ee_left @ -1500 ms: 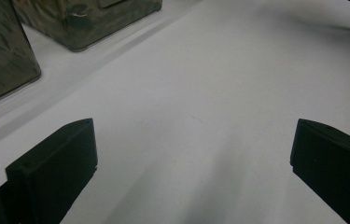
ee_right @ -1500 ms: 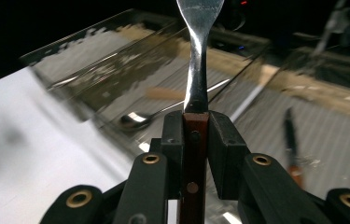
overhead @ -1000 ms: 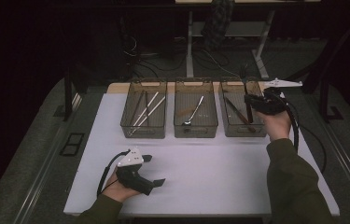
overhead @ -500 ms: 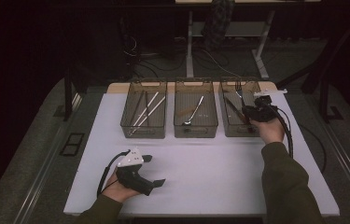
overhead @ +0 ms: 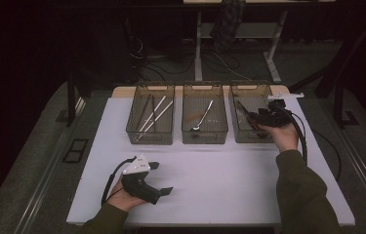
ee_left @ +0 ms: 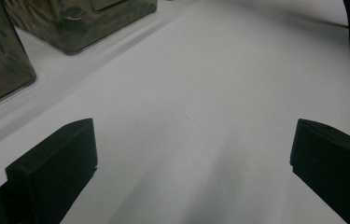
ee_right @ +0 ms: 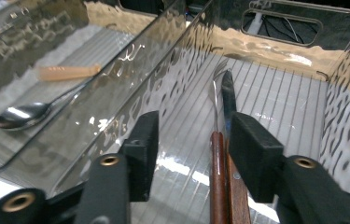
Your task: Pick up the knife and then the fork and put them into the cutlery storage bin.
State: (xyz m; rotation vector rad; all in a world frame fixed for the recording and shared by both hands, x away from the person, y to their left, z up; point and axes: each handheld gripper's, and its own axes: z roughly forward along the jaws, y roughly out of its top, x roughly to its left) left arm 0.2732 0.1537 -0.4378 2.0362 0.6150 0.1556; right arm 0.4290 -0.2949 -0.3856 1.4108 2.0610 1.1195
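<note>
**A:** Two black jaws on the right gripper (ee_right: 189, 144), parted, nothing pinched; they've just been opening. The wooden-handled knife (ee_right: 219, 177) lies on the bin floor in the gap, right up against the right-hand jaw; can't tell if it actually touches the pad; looks let go to me.

**B:** Agreed; there's a second wooden handle (ee_right: 238, 196) tight beside it, partly under that same jaw; the blades run away toward the far wall. From the high view that's the right bin (overhead: 241, 131) of three, with the right gripper (overhead: 263, 117) dipped into it over the near right corner.

**A:** And next door, through the clear wall, a spoon (ee_right: 21, 114) and a pale stick (ee_right: 67, 72) in the middle bin (overhead: 205, 139); the left bin (overhead: 151, 139) has a few long thin utensils.

**B:** Left gripper (overhead: 158, 178)? Jaws spread wide, empty; it sits low on the white table (overhead: 219, 180) at the near left, well apart from the bins.
</note>
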